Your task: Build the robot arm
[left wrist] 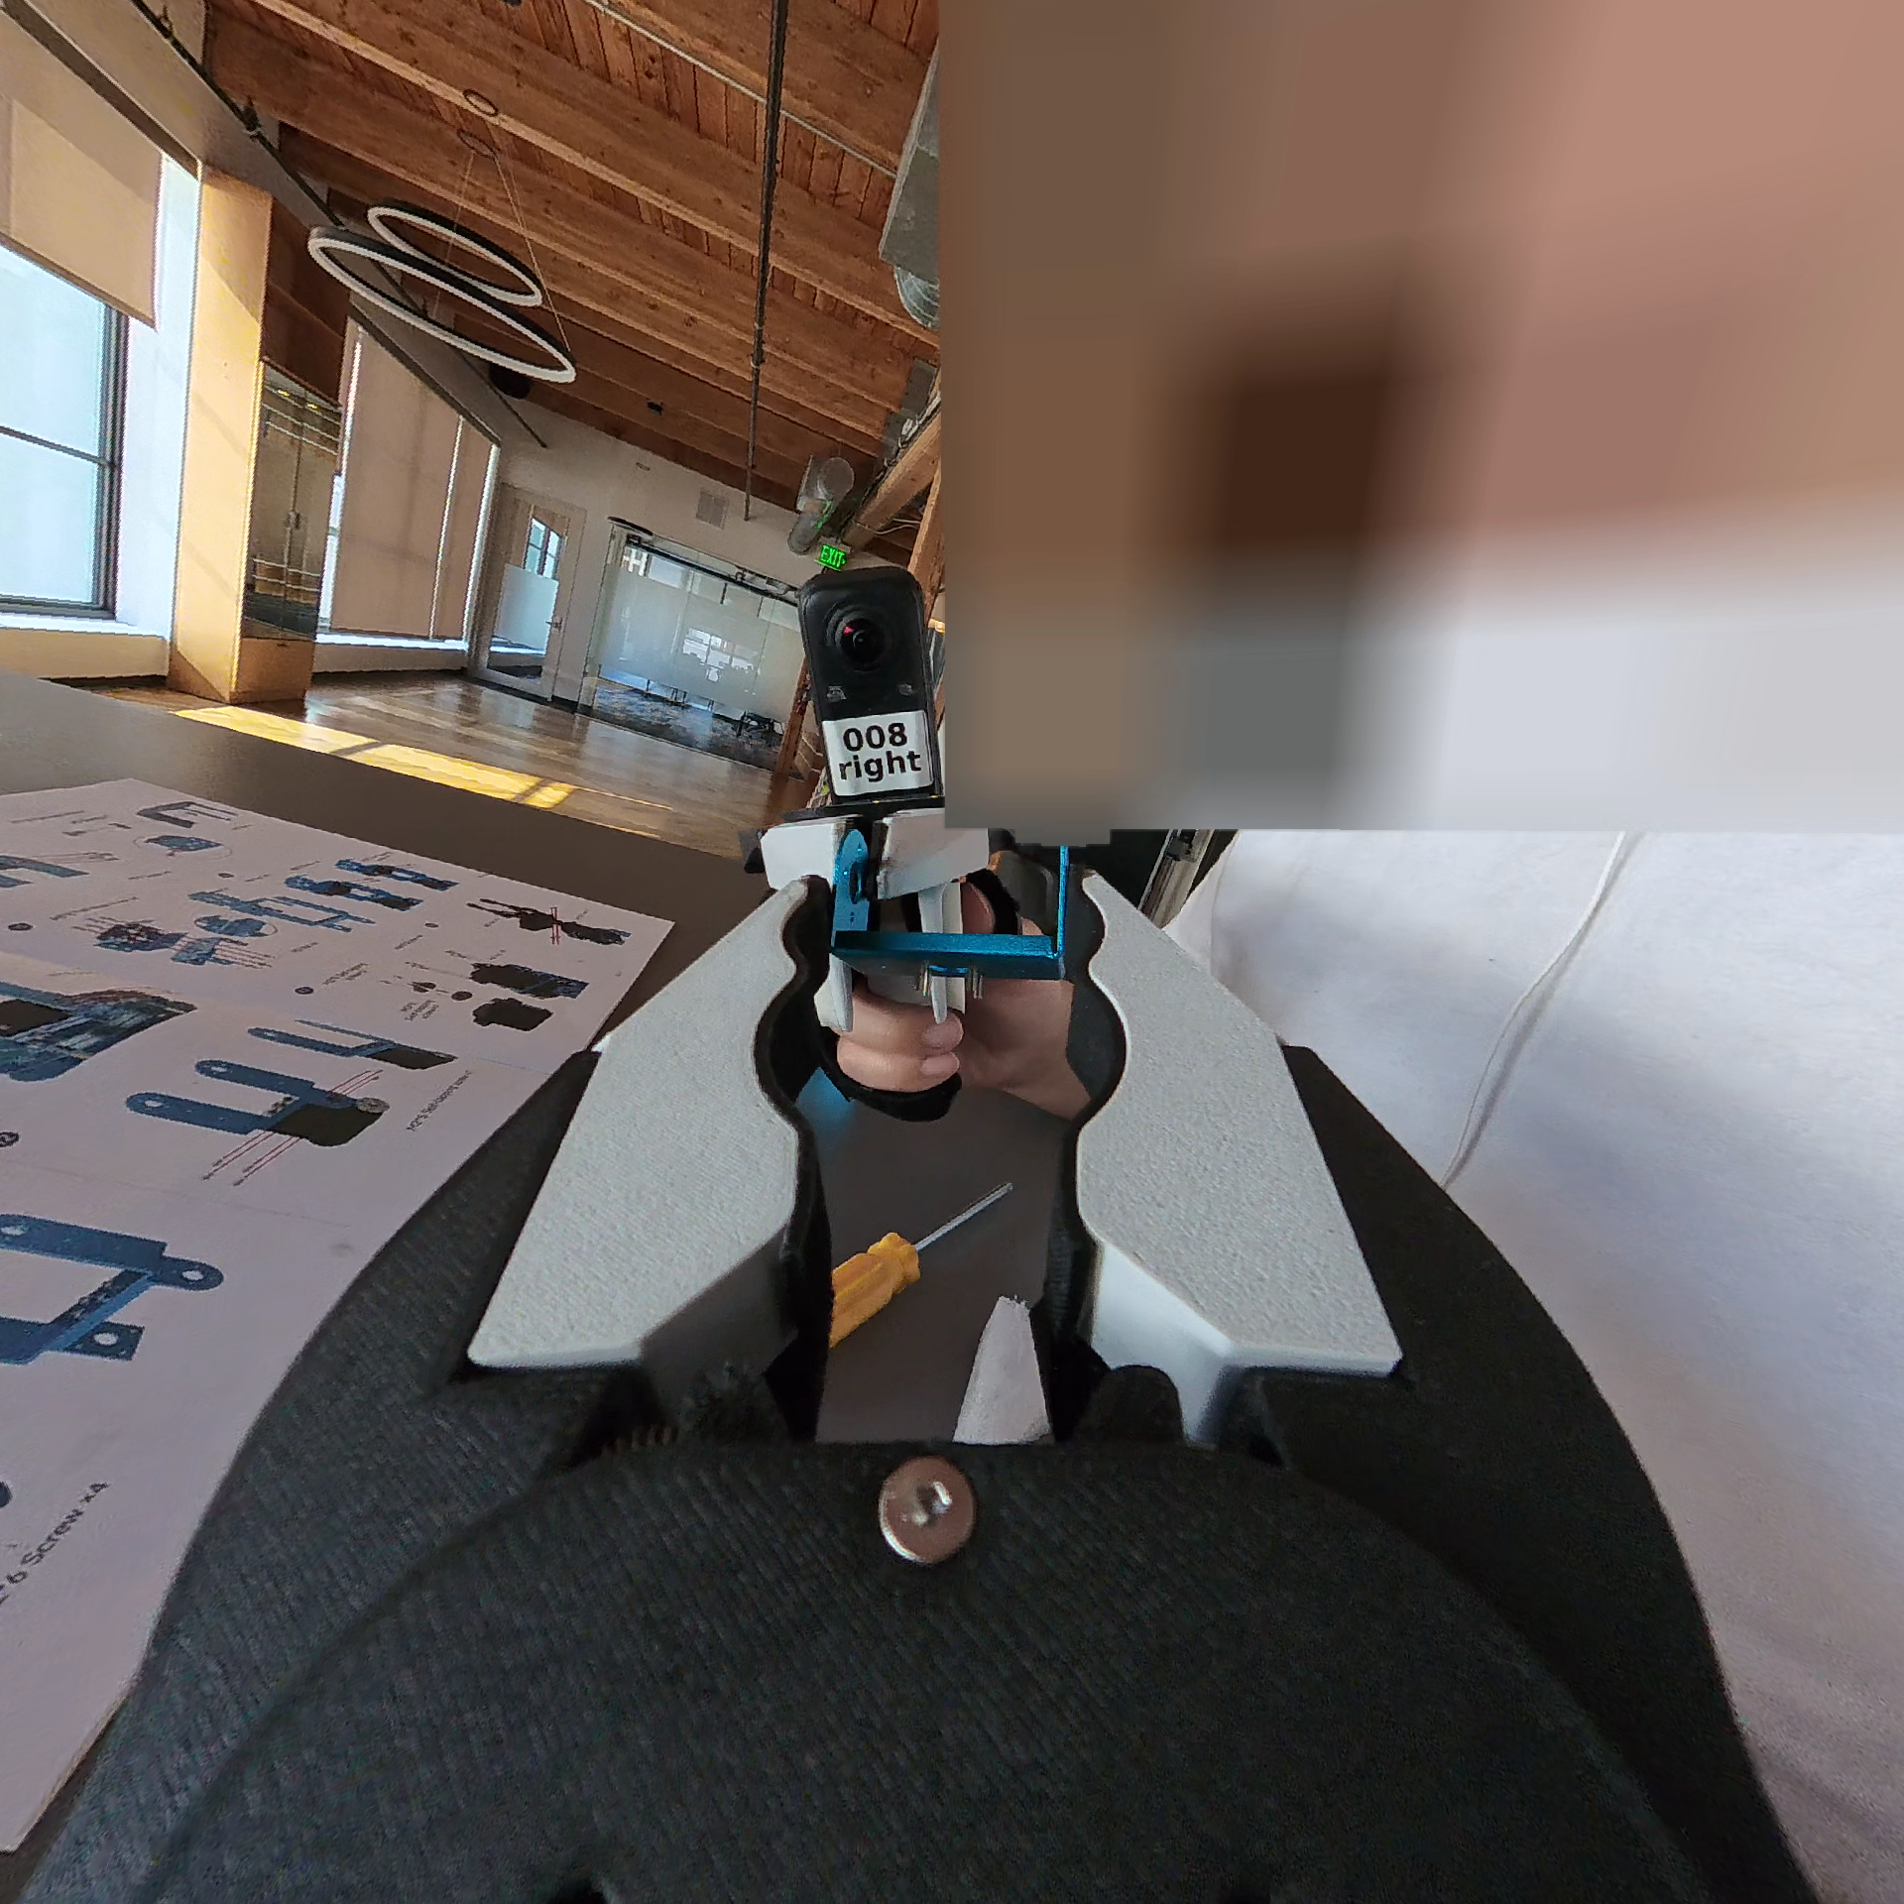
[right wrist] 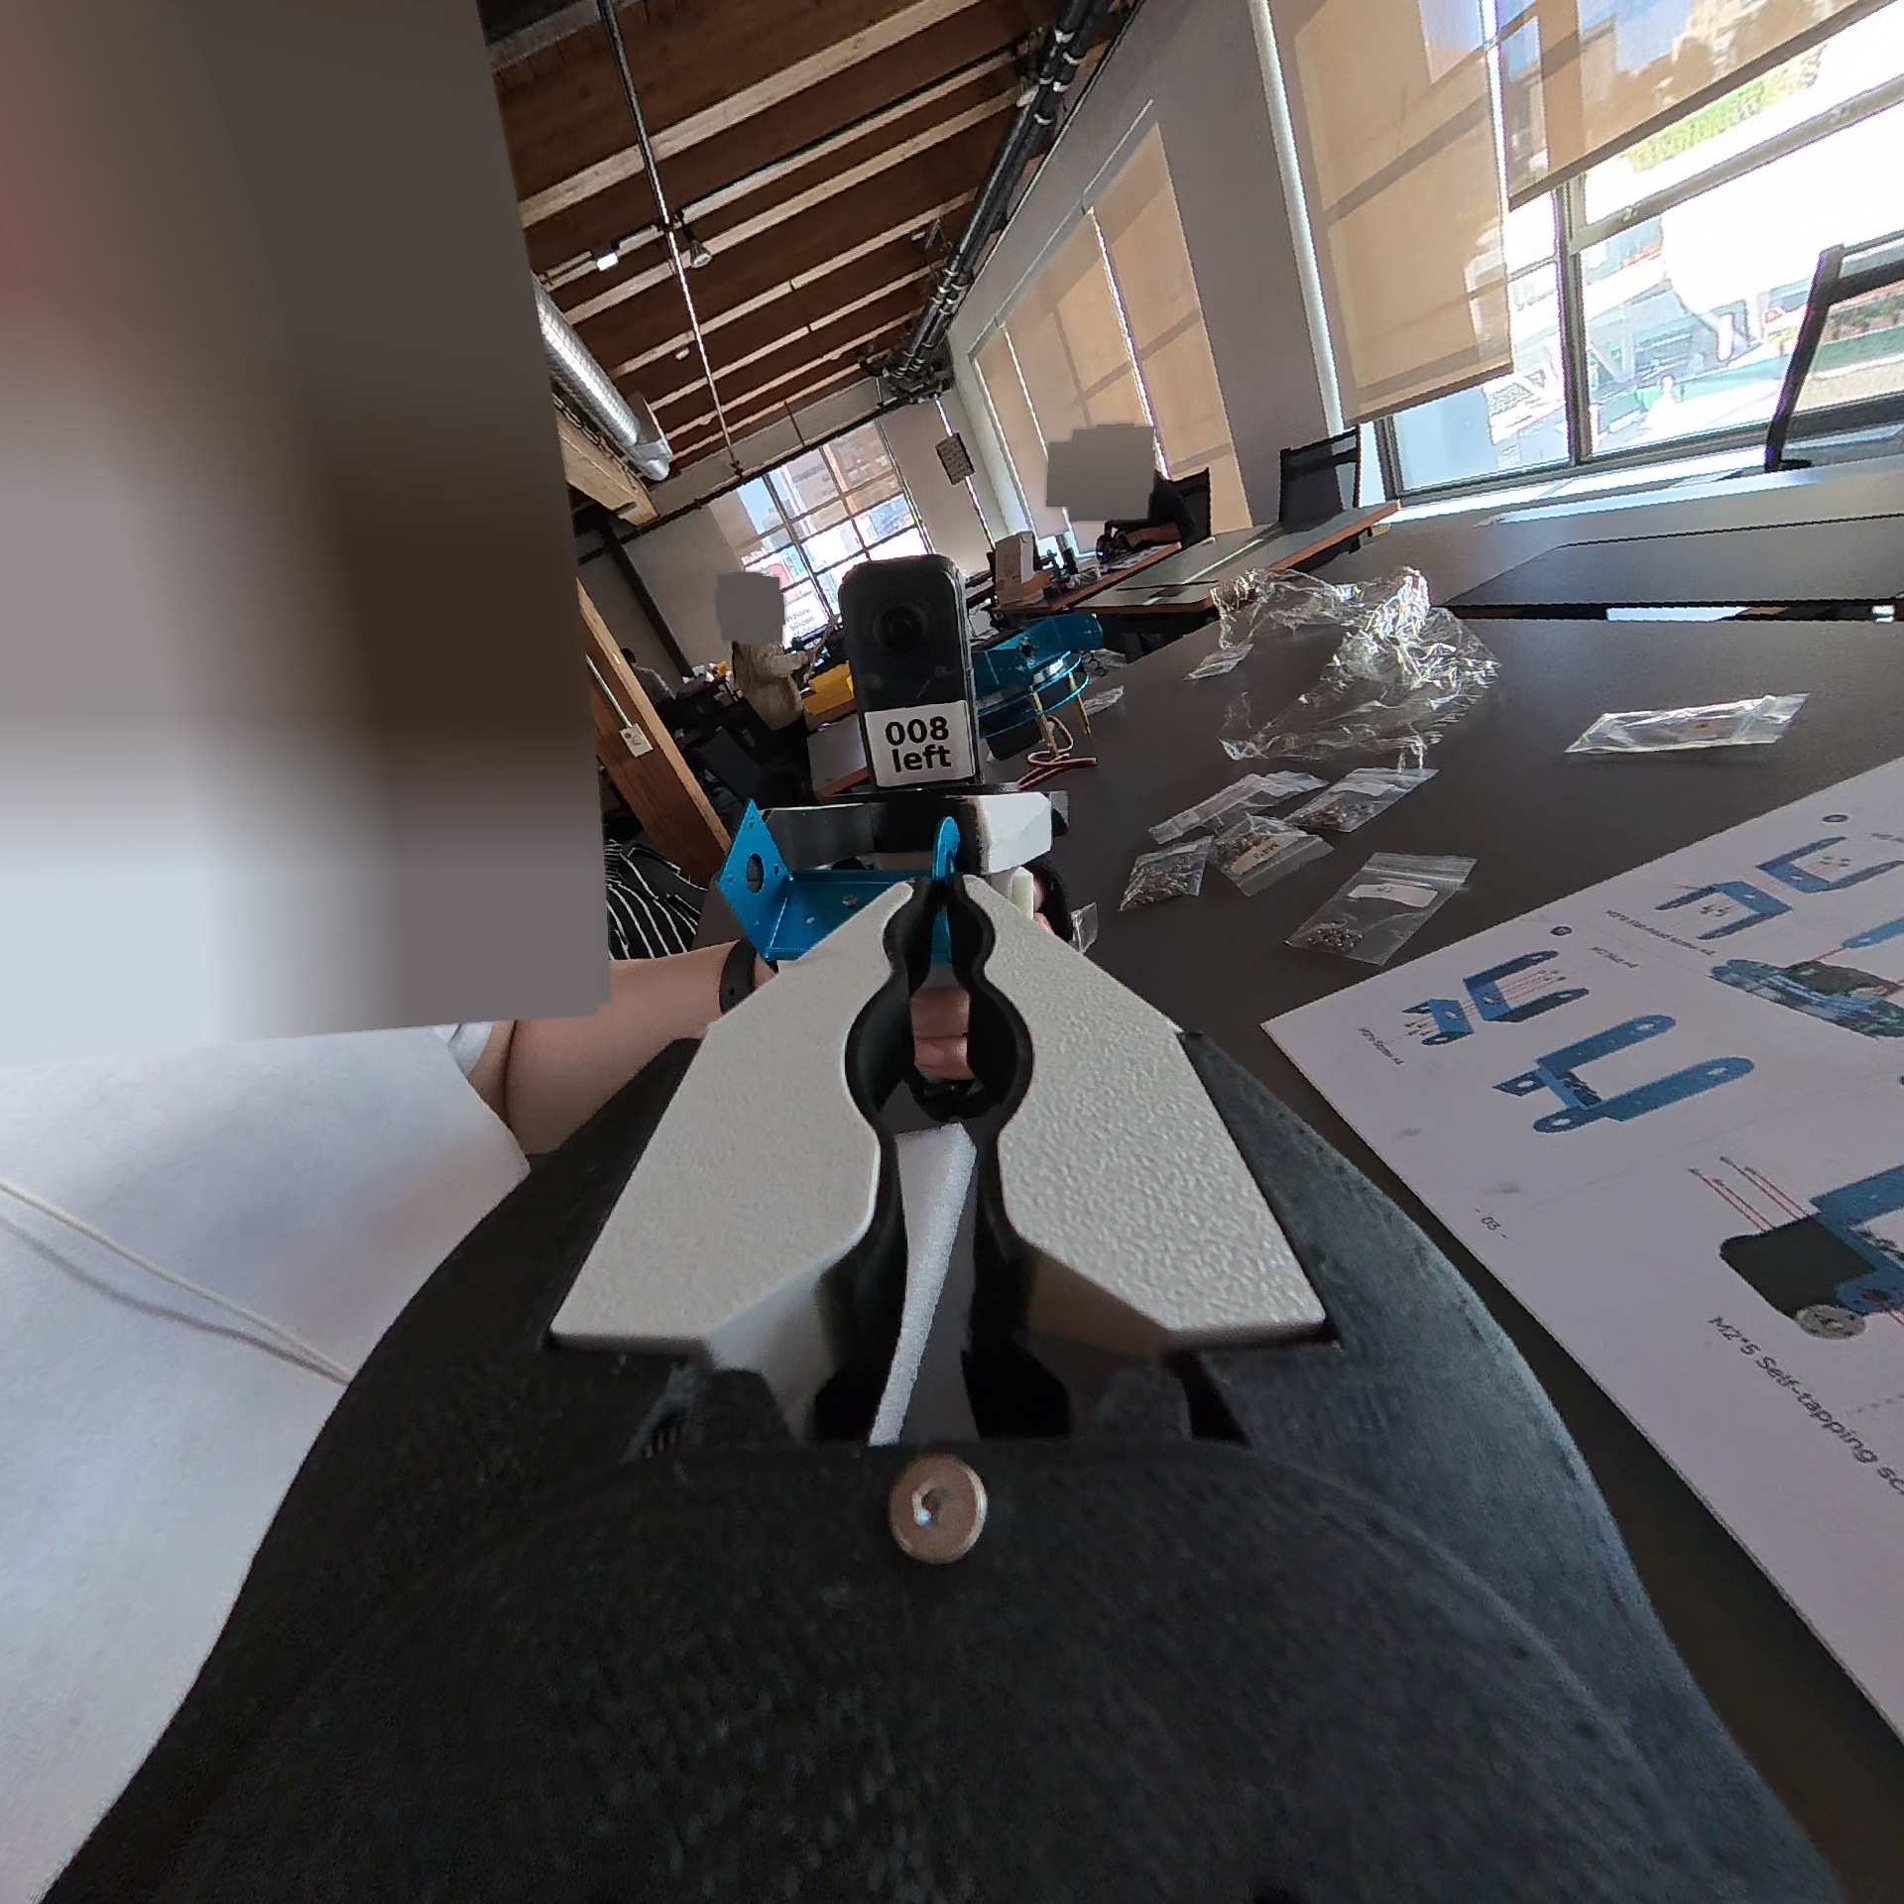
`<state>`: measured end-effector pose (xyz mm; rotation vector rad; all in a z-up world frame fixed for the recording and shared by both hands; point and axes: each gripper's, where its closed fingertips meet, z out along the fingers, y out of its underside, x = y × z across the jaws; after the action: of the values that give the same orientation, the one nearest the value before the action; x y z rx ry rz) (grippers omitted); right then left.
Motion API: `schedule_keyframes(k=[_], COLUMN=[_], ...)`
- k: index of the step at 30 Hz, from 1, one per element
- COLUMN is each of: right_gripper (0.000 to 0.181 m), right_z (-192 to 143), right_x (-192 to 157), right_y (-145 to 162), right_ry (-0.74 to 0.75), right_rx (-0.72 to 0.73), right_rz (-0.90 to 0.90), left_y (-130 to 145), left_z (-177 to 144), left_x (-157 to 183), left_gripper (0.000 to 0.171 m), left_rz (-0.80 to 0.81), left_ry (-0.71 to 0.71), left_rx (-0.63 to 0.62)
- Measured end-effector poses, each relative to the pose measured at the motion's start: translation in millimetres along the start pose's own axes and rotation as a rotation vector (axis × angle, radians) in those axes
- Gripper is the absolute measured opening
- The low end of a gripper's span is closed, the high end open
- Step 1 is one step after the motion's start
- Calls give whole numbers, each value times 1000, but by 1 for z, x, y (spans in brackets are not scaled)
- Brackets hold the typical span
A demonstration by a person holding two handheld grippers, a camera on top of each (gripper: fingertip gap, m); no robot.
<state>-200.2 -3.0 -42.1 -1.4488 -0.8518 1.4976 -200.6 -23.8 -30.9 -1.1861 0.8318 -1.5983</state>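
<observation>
My left gripper [left wrist: 943,896] and my right gripper [right wrist: 932,902] face each other above the dark table [right wrist: 1607,824]. Between them is a blue U-shaped metal bracket [left wrist: 948,953]. The left fingers [left wrist: 721,1030] close on it from outside, one against each arm. The right gripper [left wrist: 876,855] is pinched shut on the thin left arm of the bracket. In the right wrist view the bracket [right wrist: 783,907] shows its round-ended arm clamped between my black pads [right wrist: 896,938], with the left gripper [right wrist: 927,824] just beyond. A hand holds each gripper's handle.
A yellow-handled screwdriver [left wrist: 876,1272] lies on the table under the left gripper. Printed instruction sheets [left wrist: 258,1030] [right wrist: 1649,1082] lie to the side. Small bags of screws [right wrist: 1288,824], crumpled clear plastic [right wrist: 1360,659] and a blue round assembly [right wrist: 1030,670] sit farther back. A person in white is close by. Only a small space, under 4 cm, lies between the two pairs of fingers. The yellow-handled screwdriver [left wrist: 876,1272] is about equally far from each gripper, around 12 cm.
</observation>
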Motion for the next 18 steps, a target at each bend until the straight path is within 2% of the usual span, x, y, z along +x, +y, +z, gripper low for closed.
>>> schedule_keyframes(k=[11,14,18], right_gripper=[0,10,0], right_z=[0,0,0], right_x=[-1,-1,-1], right_y=[-1,-4,-4], right_ry=[34,49,63], right_rx=[-8,14,11], right_rz=[-97,-117,-144], left_y=[0,0,2], left_z=[0,1,1], left_x=[1,1,1], left_gripper=[44,44,44], left_rz=[21,31,28], left_ry=[1,-2,-3], left_rx=[0,1,-6])
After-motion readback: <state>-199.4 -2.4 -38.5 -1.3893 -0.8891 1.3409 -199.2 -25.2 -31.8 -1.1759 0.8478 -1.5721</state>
